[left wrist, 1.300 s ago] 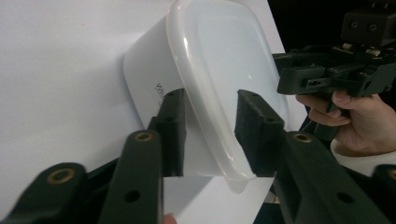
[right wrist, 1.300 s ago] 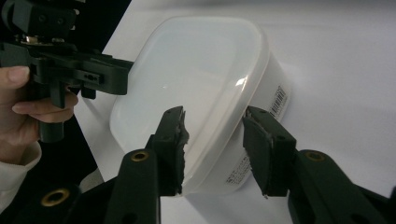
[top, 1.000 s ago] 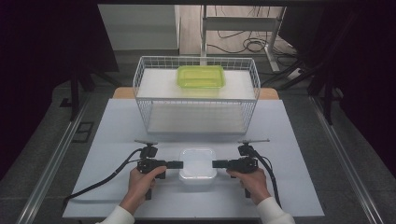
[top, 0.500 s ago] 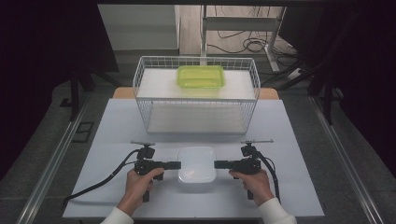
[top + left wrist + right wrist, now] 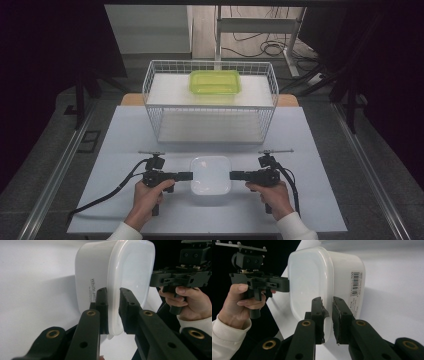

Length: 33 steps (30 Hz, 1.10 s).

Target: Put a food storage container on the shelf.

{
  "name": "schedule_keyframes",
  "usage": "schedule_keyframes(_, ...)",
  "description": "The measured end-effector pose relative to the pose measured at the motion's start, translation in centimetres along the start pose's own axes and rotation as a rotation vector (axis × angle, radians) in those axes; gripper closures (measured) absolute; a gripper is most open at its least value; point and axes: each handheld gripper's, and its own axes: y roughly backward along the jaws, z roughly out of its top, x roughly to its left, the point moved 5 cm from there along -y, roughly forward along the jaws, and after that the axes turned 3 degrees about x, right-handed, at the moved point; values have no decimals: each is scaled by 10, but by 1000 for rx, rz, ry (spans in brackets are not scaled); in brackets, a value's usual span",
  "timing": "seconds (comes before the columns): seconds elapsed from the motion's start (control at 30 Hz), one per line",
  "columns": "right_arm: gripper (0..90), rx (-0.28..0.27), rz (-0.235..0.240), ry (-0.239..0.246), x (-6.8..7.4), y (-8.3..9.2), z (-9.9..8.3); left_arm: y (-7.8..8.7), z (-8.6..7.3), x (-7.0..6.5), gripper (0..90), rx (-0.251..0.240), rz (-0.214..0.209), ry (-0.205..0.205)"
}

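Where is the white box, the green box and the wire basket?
white box [image 5: 211, 172], high view, middle of its lid
green box [image 5: 215, 81], high view, middle of its top
wire basket [image 5: 210, 107], high view, front top rim

Two claws, a left claw [image 5: 187, 175] and a right claw [image 5: 235, 175]; one white lidded container [image 5: 211, 175]; one green container [image 5: 215, 81]; one wire basket [image 5: 210, 107]; one surface [image 5: 115, 150].
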Motion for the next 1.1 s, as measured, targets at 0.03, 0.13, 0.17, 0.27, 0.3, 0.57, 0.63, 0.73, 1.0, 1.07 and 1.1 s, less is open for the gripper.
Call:
schedule_keyframes(0.03, 792, 0, 3, 1, 0, 0, 0, 1, 1, -1, 786, -1, 3, -6)
schedule_keyframes(0.13, 792, -9, 4, 6, 2, 1, 1, 3, 2, -4, 788, -13, 6, -15)
schedule_keyframes(0.17, 793, -11, 4, 8, 2, 2, 1, 3, 2, -4, 788, -12, 3, -17)
schedule_keyframes(0.27, 793, -15, 9, 13, 3, 2, 1, 4, 2, -5, 790, -16, 1, -20)
schedule_keyframes(0.3, 793, -19, 8, 15, 3, 2, 2, 4, 3, -6, 790, -20, 3, -19)
schedule_keyframes(0.57, 793, -32, 5, 38, 6, 5, 4, 8, 5, -12, 794, -32, 14, -47)
schedule_keyframes(0.63, 793, -35, 10, 40, 6, 6, 4, 8, 5, -14, 795, -36, 9, -51)
schedule_keyframes(0.73, 793, -42, 9, 45, 7, 7, 5, 9, 6, -14, 796, -39, 11, -53)
schedule_keyframes(1.0, 794, -56, 8, 57, 9, 10, 7, 10, 8, -17, 797, -40, 12, -67)
schedule_keyframes(1.07, 795, -55, 10, 55, 9, 10, 7, 10, 8, -18, 797, -42, 12, -66)
schedule_keyframes(1.1, 795, -58, 8, 56, 9, 10, 8, 10, 9, -18, 797, -41, 11, -70)
